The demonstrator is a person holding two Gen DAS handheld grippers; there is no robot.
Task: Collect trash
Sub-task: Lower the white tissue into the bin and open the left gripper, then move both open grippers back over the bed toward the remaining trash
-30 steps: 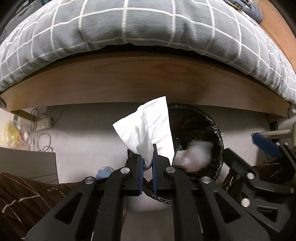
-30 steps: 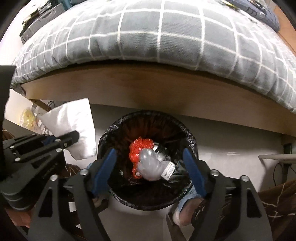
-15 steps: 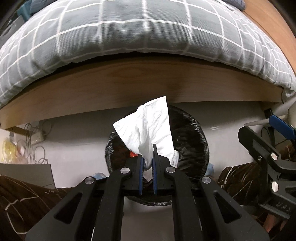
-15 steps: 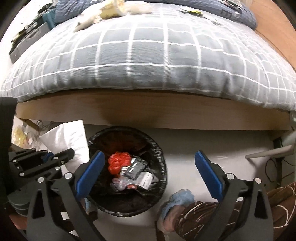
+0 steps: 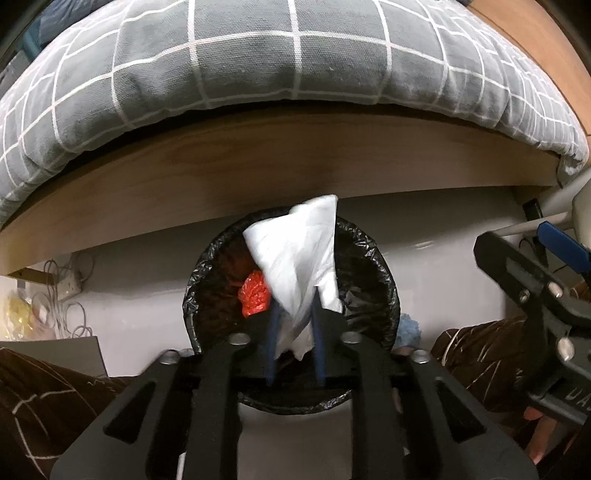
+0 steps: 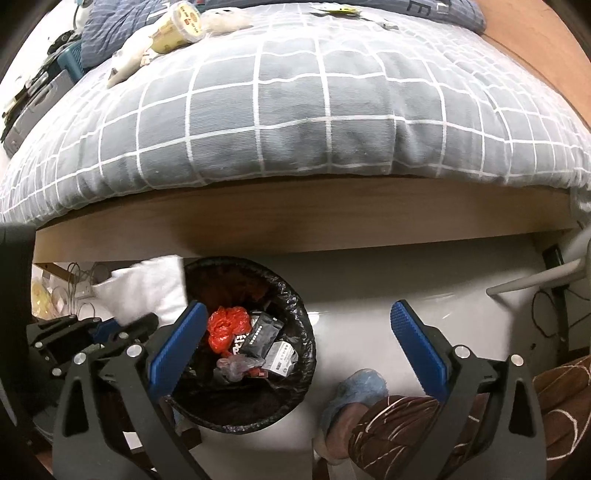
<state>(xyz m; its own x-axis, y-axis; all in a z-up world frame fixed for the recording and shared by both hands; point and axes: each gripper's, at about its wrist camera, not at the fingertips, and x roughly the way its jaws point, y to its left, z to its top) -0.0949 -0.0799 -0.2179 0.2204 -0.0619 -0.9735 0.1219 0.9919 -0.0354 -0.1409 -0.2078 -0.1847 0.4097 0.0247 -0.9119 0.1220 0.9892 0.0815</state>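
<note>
A white tissue [image 5: 299, 258] sits between the fingers of my left gripper [image 5: 295, 314], whose jaws stand slightly apart around it, right above the black-lined trash bin [image 5: 207, 280]. The bin [image 6: 295, 314] holds a red crumpled bag [image 6: 225, 326], small packets and clear plastic. In the right wrist view the tissue [image 6: 147, 291] and left gripper [image 6: 110, 328] show at the bin's left rim. My right gripper [image 6: 295, 343] is wide open and empty, to the right of the bin above the floor.
A bed with a grey checked duvet [image 6: 295, 110] and wooden side board [image 6: 295, 221] overhangs the bin. A cup [image 6: 177, 27] and wrappers lie on the bed. Cables and a power strip [image 5: 62, 288] are at left. The person's blue slipper [image 6: 354, 391] and brown-clad legs are nearby.
My left gripper moved over the bin and its jaws parted slightly around the tissue. My right gripper, open throughout, drew back and to the right, away from the bin.
</note>
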